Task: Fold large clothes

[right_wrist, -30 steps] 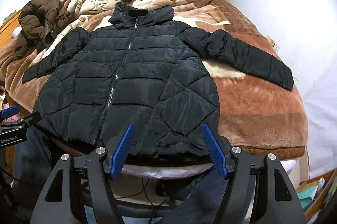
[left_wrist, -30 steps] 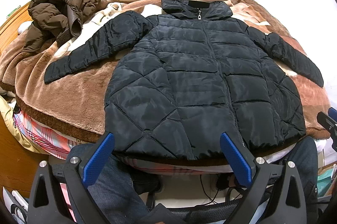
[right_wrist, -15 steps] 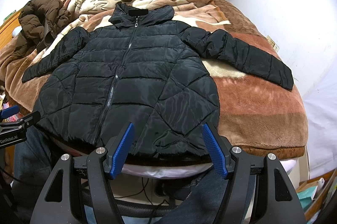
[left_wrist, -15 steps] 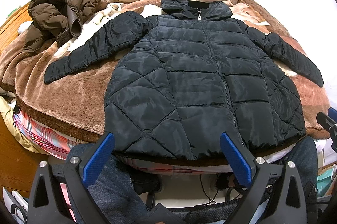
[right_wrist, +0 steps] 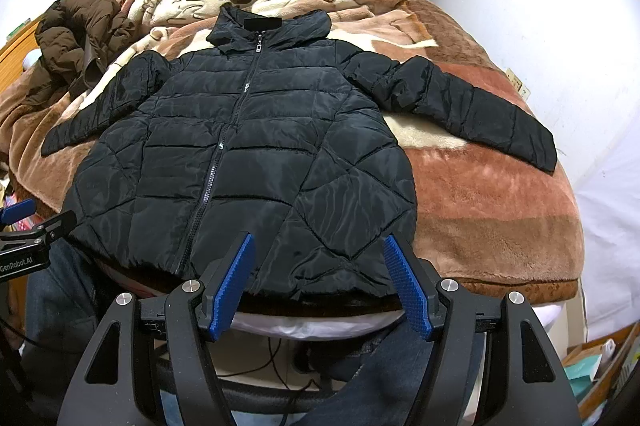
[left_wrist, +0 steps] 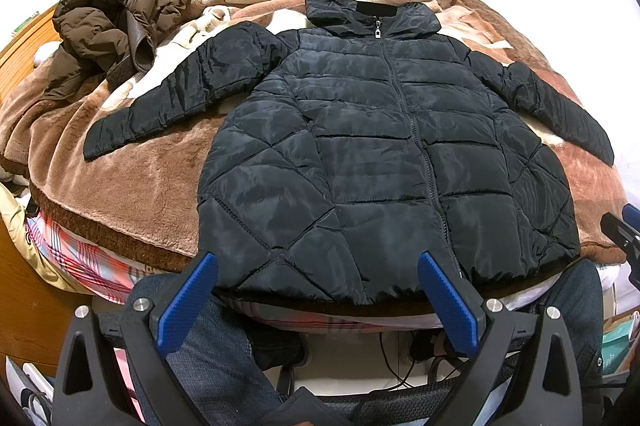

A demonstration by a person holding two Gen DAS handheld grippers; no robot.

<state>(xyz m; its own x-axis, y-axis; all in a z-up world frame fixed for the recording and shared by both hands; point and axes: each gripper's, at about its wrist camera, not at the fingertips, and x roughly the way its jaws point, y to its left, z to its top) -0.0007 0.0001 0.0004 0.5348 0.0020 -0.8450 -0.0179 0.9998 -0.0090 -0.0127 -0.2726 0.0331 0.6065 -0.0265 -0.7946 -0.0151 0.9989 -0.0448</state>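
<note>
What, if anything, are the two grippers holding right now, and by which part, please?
Nothing: the left gripper and right gripper hang open, short of the black jacket's hem.

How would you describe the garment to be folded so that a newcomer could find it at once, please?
On the bed's brown plush blanket lies a black quilted puffer jacket, spread flat, zipped, sleeves out. The brown puffer coat beside it is crumpled in a heap.

Bare blanket (right_wrist: 488,201) right of jacket (right_wrist: 248,153), brown coat (left_wrist: 104,29) far left
</note>
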